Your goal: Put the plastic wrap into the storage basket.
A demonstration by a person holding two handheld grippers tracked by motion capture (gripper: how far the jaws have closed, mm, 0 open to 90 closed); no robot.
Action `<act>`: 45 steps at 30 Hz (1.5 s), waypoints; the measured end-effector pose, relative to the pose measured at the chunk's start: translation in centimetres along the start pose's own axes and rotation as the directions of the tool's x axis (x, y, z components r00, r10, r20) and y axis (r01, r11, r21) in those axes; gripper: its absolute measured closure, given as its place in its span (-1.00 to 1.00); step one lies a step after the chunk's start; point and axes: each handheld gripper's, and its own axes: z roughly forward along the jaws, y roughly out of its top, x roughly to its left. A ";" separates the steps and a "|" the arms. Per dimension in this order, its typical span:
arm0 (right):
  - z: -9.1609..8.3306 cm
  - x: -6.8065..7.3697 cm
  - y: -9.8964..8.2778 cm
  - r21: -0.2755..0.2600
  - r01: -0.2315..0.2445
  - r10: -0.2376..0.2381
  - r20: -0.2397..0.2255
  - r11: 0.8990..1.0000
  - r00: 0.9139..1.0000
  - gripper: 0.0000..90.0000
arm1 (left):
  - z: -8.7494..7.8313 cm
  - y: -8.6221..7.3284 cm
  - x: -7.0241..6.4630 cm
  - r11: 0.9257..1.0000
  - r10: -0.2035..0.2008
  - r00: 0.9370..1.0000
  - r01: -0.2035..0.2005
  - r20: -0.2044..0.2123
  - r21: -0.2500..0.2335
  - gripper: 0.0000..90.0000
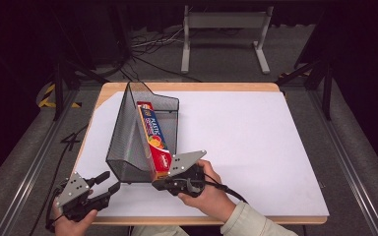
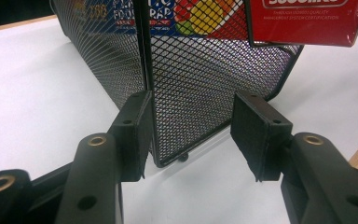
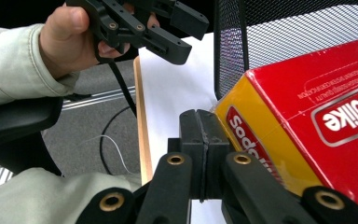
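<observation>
At the table's near edge, our right gripper [image 3: 204,140], jaws pressed together empty, touches the red-and-yellow plastic-wrap box [image 1: 154,138] leaning inside the black wire-mesh basket [image 1: 123,132]; our left gripper [image 2: 191,135] gapes at the basket's corner, holding nothing.

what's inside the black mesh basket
A long plastic wrap box lies slanted inside the mesh basket, its near end sticking out over the low front edge. The box and the dark mesh hide the basket floor, so anything beneath it cannot be seen.

A red-and-yellow plastic-wrap box [image 1: 155,140] leans tilted in the black mesh basket [image 1: 123,132], its near end overhanging.
</observation>
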 end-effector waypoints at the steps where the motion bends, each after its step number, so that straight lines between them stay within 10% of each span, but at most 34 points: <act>1: -0.1 0.0 0.0 -0.001 0.001 -0.001 -0.001 1.000 1.000 1.00 | 0.0 0.0 0.0 1.000 -0.001 1.000 0.001 0.000 -0.002 0.08; 22: -1.7 -0.2 -0.2 -0.022 -0.002 0.002 0.002 1.000 1.000 1.00 | 0.1 -0.1 0.1 1.000 -0.014 1.000 0.014 -0.005 -0.006 0.06; 32: -6.7 -0.8 -0.2 -0.126 0.001 0.012 0.099 0.992 0.995 0.69 | -0.3 0.1 0.4 0.999 -0.040 0.999 0.039 -0.022 -0.038 -0.16; 41: -14.0 -2.5 -2.4 -0.234 -0.026 0.084 0.241 0.972 0.967 0.09 | -0.2 0.1 0.4 0.998 -0.050 0.998 0.049 -0.029 -0.041 -0.31; 45: -17.1 -3.8 -4.8 -0.261 -0.039 0.127 0.329 0.965 0.936 -0.12 | -0.1 0.1 0.6 0.998 -0.053 0.998 0.051 -0.033 -0.038 -0.35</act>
